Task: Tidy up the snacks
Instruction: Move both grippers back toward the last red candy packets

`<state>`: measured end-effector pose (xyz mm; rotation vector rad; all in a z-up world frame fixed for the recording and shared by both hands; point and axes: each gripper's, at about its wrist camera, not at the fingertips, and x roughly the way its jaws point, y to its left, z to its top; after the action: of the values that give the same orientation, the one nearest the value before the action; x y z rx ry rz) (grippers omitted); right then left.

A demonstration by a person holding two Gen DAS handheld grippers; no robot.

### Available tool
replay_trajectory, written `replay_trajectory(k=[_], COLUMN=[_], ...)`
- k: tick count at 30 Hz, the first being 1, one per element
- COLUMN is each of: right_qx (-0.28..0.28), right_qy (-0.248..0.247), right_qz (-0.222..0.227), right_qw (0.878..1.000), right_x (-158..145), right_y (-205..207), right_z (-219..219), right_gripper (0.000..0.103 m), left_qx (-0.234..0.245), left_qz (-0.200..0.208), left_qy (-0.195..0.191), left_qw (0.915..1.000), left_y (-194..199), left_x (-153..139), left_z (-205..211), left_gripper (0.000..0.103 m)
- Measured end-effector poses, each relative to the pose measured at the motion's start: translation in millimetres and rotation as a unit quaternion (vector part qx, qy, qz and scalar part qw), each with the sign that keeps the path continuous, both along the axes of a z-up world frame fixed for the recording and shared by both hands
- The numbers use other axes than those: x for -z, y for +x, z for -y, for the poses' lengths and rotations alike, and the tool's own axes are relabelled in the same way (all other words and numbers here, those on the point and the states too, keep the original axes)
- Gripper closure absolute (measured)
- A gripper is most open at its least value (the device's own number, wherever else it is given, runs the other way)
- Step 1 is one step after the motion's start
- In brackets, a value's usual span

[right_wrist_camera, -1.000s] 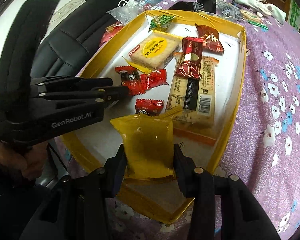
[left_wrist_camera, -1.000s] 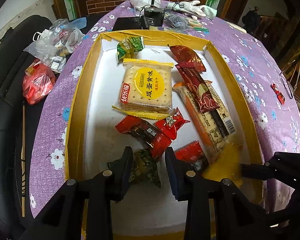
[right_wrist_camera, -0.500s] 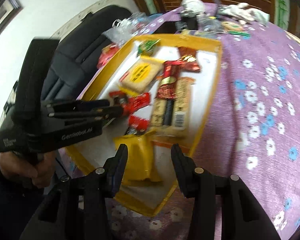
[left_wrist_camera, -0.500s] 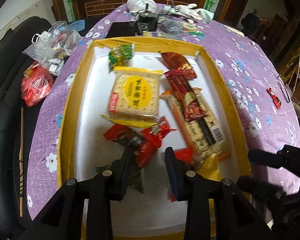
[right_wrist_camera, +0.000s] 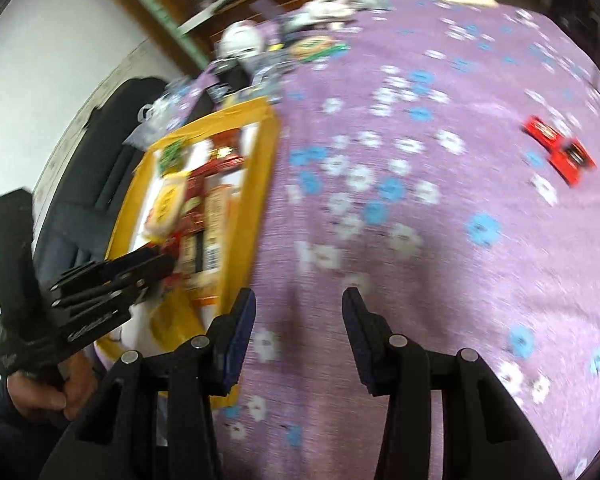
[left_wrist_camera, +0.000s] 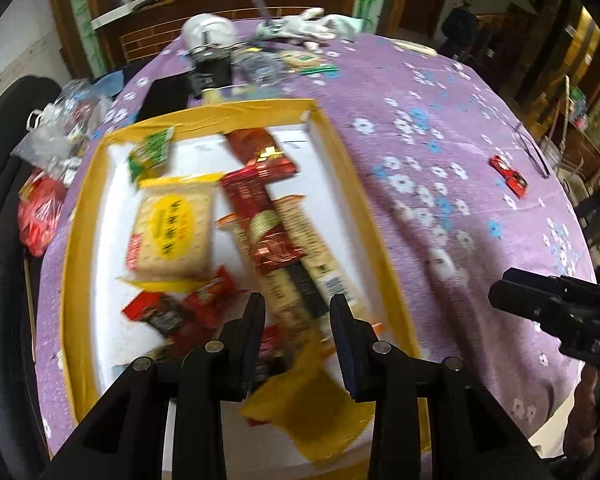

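A yellow-rimmed box (left_wrist_camera: 76, 240) with a white floor holds the snacks: a yellow cracker pack (left_wrist_camera: 172, 236), a long biscuit pack (left_wrist_camera: 312, 264), a dark red bar (left_wrist_camera: 260, 216), a green packet (left_wrist_camera: 150, 156) and small red packets (left_wrist_camera: 180, 312). A plain yellow packet (left_wrist_camera: 312, 412) lies at the box's near end. My left gripper (left_wrist_camera: 298, 320) hovers open above that end, nothing between its fingers. My right gripper (right_wrist_camera: 298, 320) is open and empty over the purple flowered cloth (right_wrist_camera: 420, 240), right of the box (right_wrist_camera: 256, 200). Two red packets (right_wrist_camera: 558, 150) lie far right on the cloth.
Plastic bags (left_wrist_camera: 56, 132) and a red bag (left_wrist_camera: 40, 212) sit left of the box by a black chair (left_wrist_camera: 0, 240). A white object (left_wrist_camera: 208, 32), a black item (left_wrist_camera: 212, 72) and gloves (left_wrist_camera: 308, 26) crowd the table's far end.
The yellow packet that was between the right gripper's fingers now lies in the box. The right gripper has swung right over the cloth. The left gripper has shifted right along the box's near end.
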<state>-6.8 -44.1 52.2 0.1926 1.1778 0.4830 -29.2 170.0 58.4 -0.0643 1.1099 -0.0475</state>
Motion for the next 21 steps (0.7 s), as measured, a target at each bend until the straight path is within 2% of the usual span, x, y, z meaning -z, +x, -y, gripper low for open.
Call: replay_trajectory(k=[11,17,21], right_qx=[0.082,0.115,0.129], right_qy=[-0.004,-0.003,-0.004], right_qz=[-0.023,-0.028,-0.014], right_qw=[0.996,0.993,0.992], right_x=[12.0,13.3,3.6], right_y=[-3.6,-3.1,8.8], right_z=[69.0,105.5,129.7], right_gripper=[0.059,0.059,0.059], left_qx=[0.077,0.095,0.094], left_qz=[-0.001,-0.004,0.003], left_qy=[0.005,0.004,0.011], left_qw=[0.997,0.9955,0.9955], left_y=[12.0,14.2,12.0], left_x=[-0.5,1.3,-1.7], left_z=[67.9,91.6,96.8], left_gripper=[0.066,0.064,0.064])
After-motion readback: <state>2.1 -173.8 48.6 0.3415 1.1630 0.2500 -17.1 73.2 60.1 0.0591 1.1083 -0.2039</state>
